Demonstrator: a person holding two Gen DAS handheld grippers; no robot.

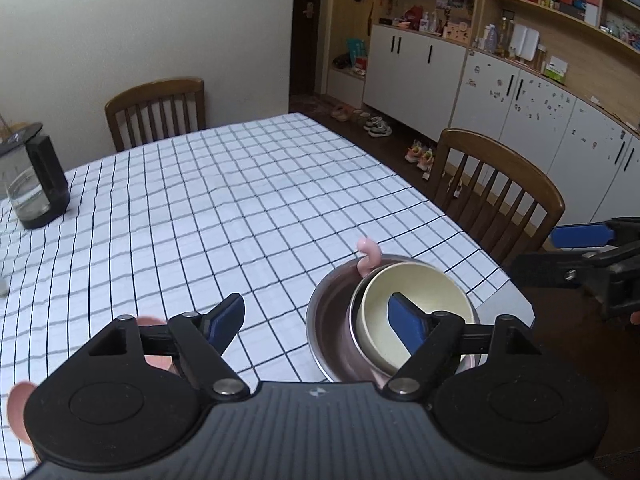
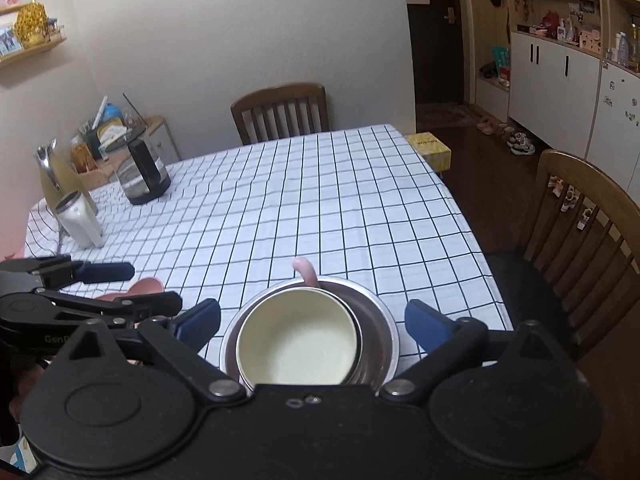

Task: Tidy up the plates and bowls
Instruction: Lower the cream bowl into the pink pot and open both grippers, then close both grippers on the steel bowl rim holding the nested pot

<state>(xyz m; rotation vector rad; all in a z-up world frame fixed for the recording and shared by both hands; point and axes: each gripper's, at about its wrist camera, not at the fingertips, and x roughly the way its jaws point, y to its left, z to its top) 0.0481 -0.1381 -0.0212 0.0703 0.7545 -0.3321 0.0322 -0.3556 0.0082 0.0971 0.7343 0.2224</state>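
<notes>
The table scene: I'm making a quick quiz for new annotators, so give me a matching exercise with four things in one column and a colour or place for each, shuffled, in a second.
Things:
1. inner bowl
2. outer bowl
3. kettle
4. tissue box

Descriptions:
A. yellow, just beyond the table's far right corner
B. cream, nested inside another bowl
C. glass with black handle, on the far left of the checked tablecloth
D. shiny metal, holding the cream one, near the table's front edge

Pairs: 1-B, 2-D, 3-C, 4-A
</notes>
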